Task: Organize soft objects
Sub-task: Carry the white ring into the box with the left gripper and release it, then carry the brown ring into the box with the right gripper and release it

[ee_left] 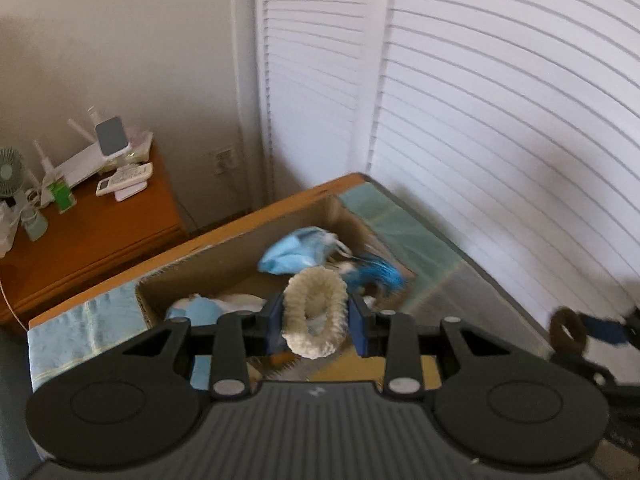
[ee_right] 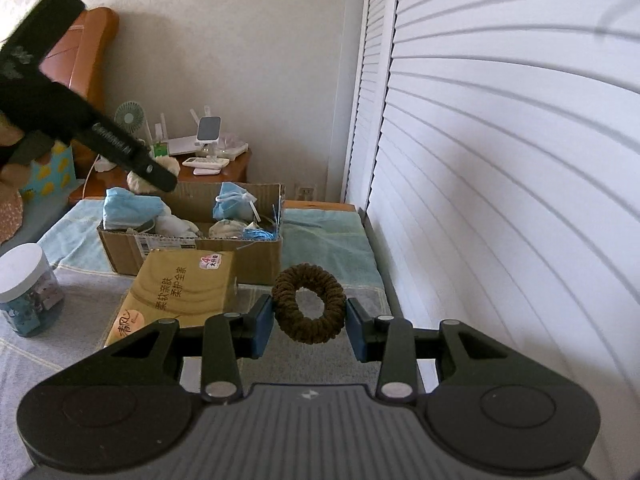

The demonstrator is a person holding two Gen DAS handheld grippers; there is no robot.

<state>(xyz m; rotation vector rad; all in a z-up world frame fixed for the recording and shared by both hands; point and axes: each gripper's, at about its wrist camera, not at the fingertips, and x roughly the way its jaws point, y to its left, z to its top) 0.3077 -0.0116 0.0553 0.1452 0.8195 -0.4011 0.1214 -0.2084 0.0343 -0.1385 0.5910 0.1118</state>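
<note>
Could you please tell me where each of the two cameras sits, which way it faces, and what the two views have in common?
Left wrist: rides on the left gripper, looking down over the cardboard box toward the louvred doors; its fingers clamp a cream scrunchie, and the right gripper shows at the right edge.
Right wrist: rides on the right gripper, farther back, facing the box's front across the bed; it clamps a brown scrunchie, with the left gripper's black body at upper left.
Shared: the box, blue masks, nightstand, doors, both scrunchies.
</note>
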